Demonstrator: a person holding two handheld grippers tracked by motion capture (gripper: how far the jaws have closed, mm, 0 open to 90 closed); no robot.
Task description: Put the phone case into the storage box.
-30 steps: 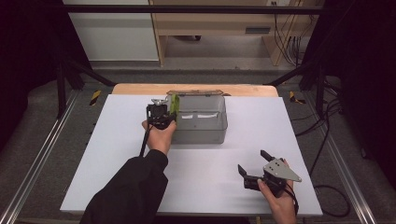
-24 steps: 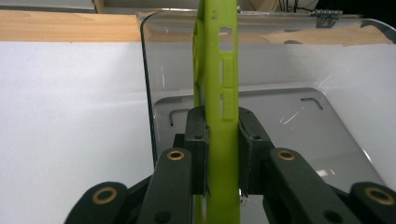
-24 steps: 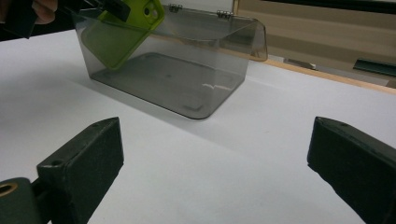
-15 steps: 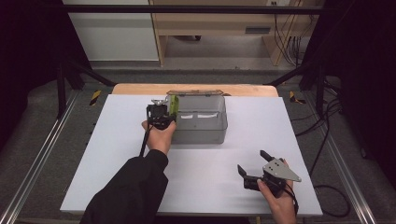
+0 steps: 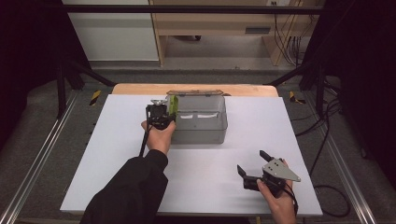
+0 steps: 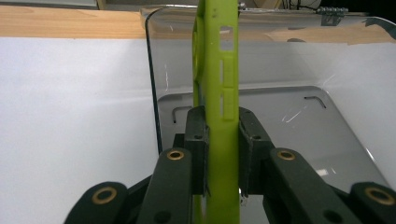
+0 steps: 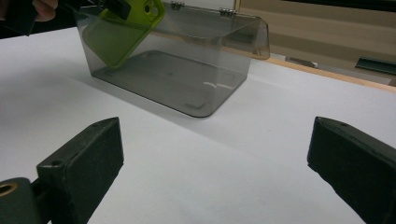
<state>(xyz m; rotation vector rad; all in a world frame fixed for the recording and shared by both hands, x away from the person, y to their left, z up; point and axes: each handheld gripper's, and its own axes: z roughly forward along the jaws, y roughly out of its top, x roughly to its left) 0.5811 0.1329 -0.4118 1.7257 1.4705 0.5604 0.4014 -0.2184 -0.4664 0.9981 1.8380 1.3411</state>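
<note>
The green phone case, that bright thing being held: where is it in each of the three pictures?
High view: the green phone case sits left of centre, at the left end of the clear plastic box, clamped by the left gripper.
Left gripper view: it stands on edge up the middle, pinched between the black jaws.
Right gripper view: top left, tilted, seen through the box wall.
Shared landmark: the clear plastic box on the white table.

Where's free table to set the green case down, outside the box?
Bare white table left of the left claw, and a wide strip between the clear box and the right claw. Crowded at the box's left wall, where the green case hangs.
</note>
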